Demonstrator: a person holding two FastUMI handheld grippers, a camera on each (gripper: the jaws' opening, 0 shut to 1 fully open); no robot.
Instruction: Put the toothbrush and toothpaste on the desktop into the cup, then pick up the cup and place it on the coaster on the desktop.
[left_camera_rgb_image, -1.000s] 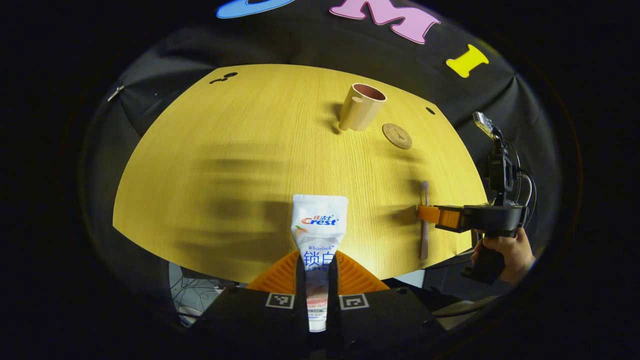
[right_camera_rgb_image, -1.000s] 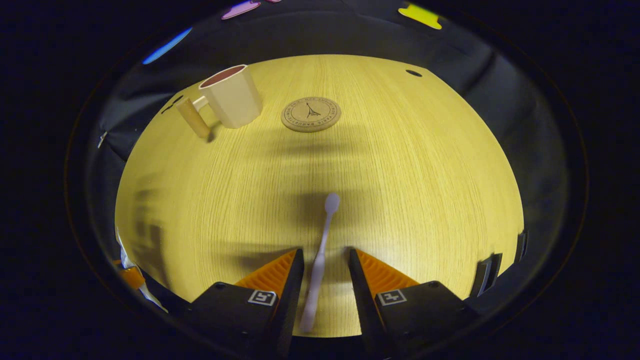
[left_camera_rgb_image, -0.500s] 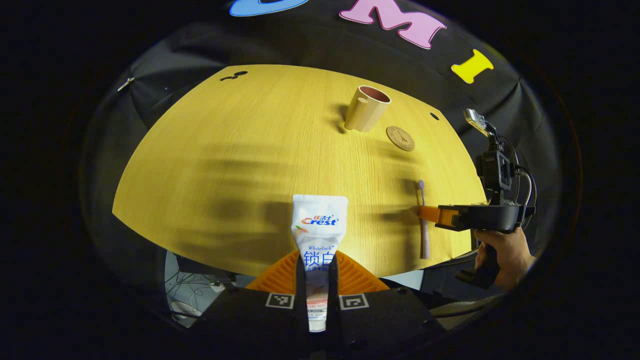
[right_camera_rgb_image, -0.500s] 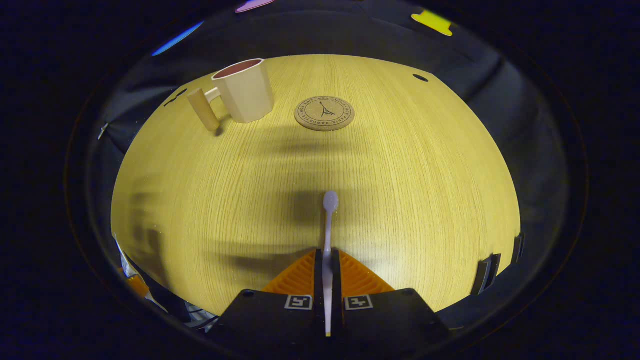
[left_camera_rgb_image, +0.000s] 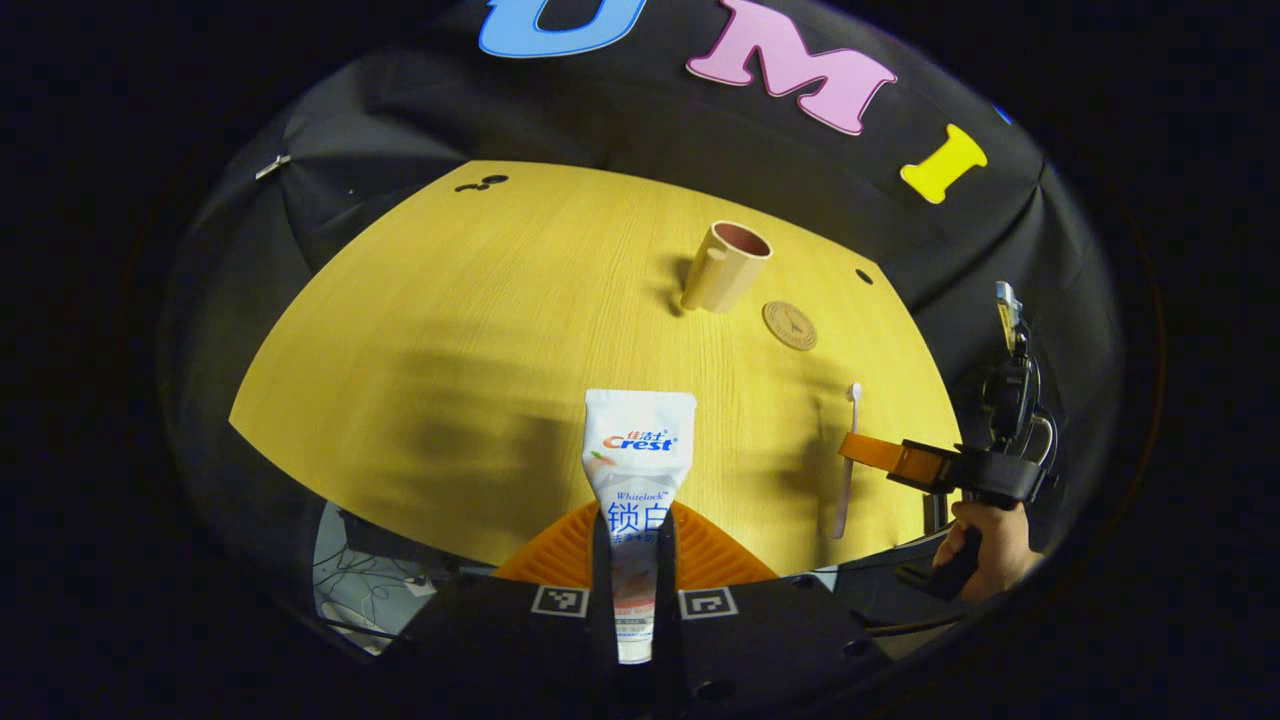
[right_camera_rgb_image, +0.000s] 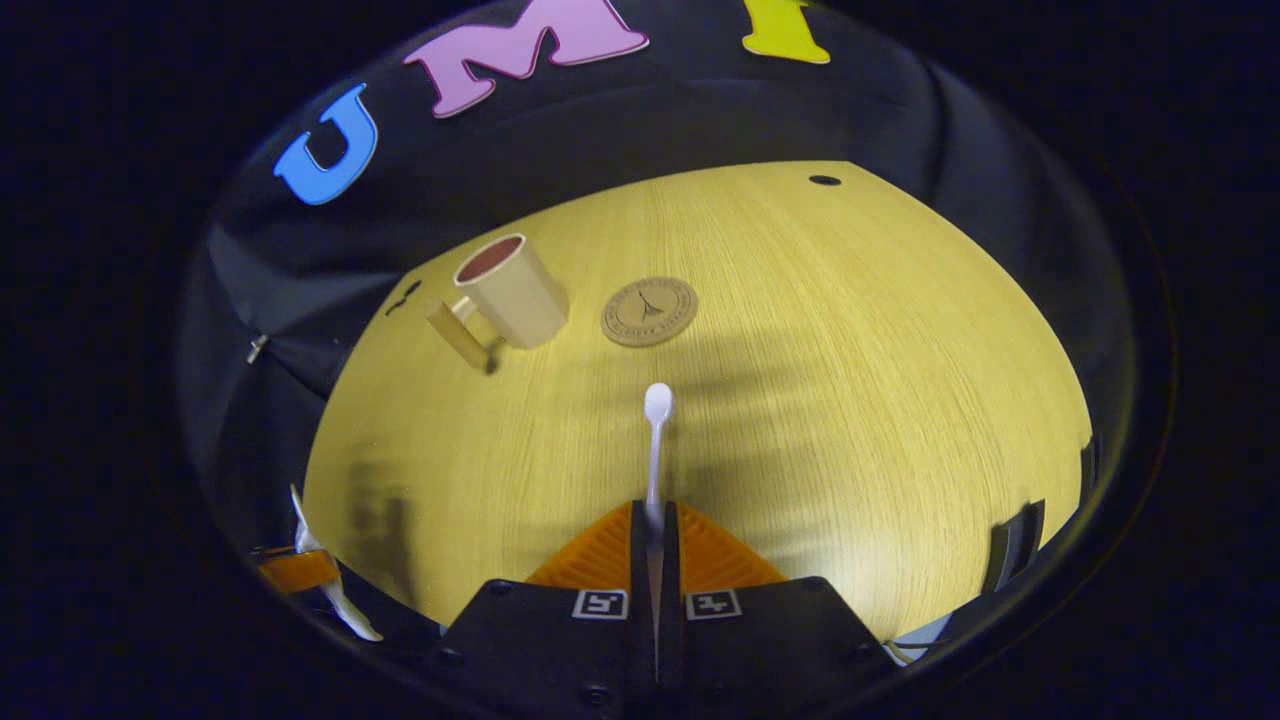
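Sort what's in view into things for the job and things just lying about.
For the job:
toothpaste, in left tongs
toothbrush, in right tongs
cup
coaster

Lying about:
cables below the desk edge

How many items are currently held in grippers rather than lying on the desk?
2: the toothpaste tube clamped in the left gripper, and the toothbrush clamped in the right gripper.

Chg: right gripper closed on toothbrush, raised it off desktop; left gripper w/ toothpaste also lifted higher
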